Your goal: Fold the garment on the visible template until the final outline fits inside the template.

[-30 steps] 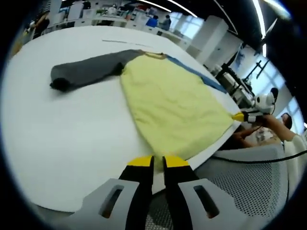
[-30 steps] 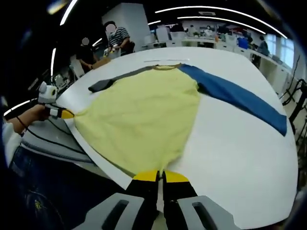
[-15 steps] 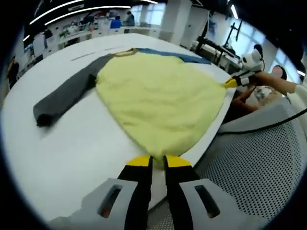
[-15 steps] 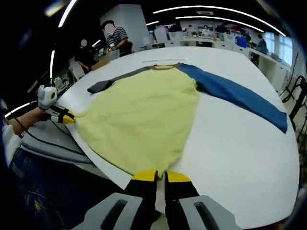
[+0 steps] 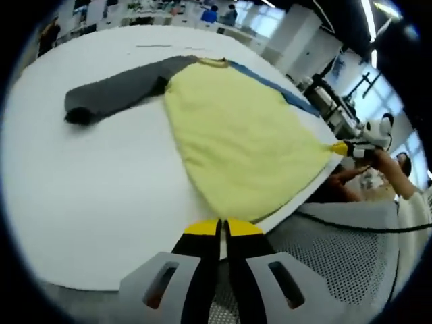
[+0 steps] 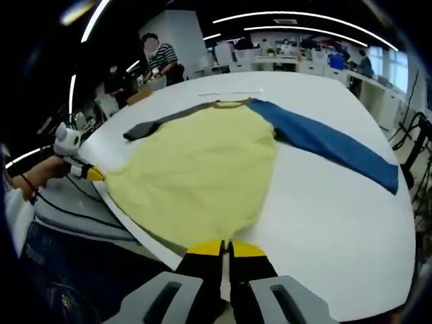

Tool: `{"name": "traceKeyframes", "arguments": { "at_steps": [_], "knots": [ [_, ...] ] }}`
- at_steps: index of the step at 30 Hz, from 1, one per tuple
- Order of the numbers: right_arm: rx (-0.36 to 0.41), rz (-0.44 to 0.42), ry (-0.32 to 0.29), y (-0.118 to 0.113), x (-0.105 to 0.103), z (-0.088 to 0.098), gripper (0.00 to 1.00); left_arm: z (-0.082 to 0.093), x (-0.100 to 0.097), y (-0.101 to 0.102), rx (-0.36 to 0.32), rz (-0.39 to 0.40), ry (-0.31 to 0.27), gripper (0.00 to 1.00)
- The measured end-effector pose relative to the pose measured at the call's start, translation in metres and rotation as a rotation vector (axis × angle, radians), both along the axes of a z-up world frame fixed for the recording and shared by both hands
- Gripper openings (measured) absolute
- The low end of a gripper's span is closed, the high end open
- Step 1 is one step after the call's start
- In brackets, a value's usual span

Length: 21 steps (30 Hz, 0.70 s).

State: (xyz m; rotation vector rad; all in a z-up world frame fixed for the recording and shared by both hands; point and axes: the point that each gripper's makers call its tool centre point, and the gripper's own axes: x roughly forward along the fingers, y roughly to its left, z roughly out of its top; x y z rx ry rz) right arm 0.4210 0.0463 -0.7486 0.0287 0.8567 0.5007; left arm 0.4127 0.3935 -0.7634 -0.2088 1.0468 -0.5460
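A long-sleeved garment lies spread on the white table [image 5: 81, 202], with a yellow body [image 5: 233, 131], a grey sleeve [image 5: 115, 91] and a blue sleeve [image 5: 277, 88]. My left gripper [image 5: 223, 226] is shut on one corner of the yellow hem at the table's near edge. In the right gripper view the same body [image 6: 199, 172] spreads between the grey sleeve [image 6: 158, 121] and the blue sleeve [image 6: 331, 142]. My right gripper [image 6: 226, 248] is shut on the other hem corner. Each gripper appears in the other's view, the right gripper [image 5: 339, 148] and the left gripper [image 6: 91, 173], pulling the hem to a point.
A grey mesh chair seat [image 5: 337, 260] and a black cable [image 5: 351, 227] sit just off the table's edge [image 6: 128, 226]. A thin pale strip [image 6: 229, 92] lies beyond the collar. A hand [image 5: 381, 162] holds the right gripper. People stand in the background [image 6: 158, 61].
The left gripper view has swung around while the hem stays held. The garment lies much as before, and both grippers stay shut on its corners.
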Motion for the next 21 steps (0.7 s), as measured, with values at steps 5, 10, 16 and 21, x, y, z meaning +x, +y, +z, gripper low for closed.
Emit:
{"name": "traceKeyframes", "arguments": {
  "at_steps": [5, 10, 16, 21],
  "knots": [
    [-0.008, 0.003, 0.012, 0.002, 0.0, 0.0, 0.0, 0.005, 0.0, 0.001, 0.009, 0.061, 0.048, 0.0],
    [-0.042, -0.002, 0.06, -0.002, -0.004, -0.018, 0.0, -0.016, -0.001, 0.004, 0.084, 0.083, 0.089, 0.0],
    [-0.077, -0.026, 0.102, -0.01, -0.008, -0.041, 0.0, -0.031, -0.004, 0.01, 0.145, 0.103, 0.107, 0.04],
    [-0.082, -0.039, 0.095, -0.011, -0.01, -0.044, 0.0, -0.027, -0.003, 0.013, 0.181, 0.076, 0.067, 0.09]
  ]
}}
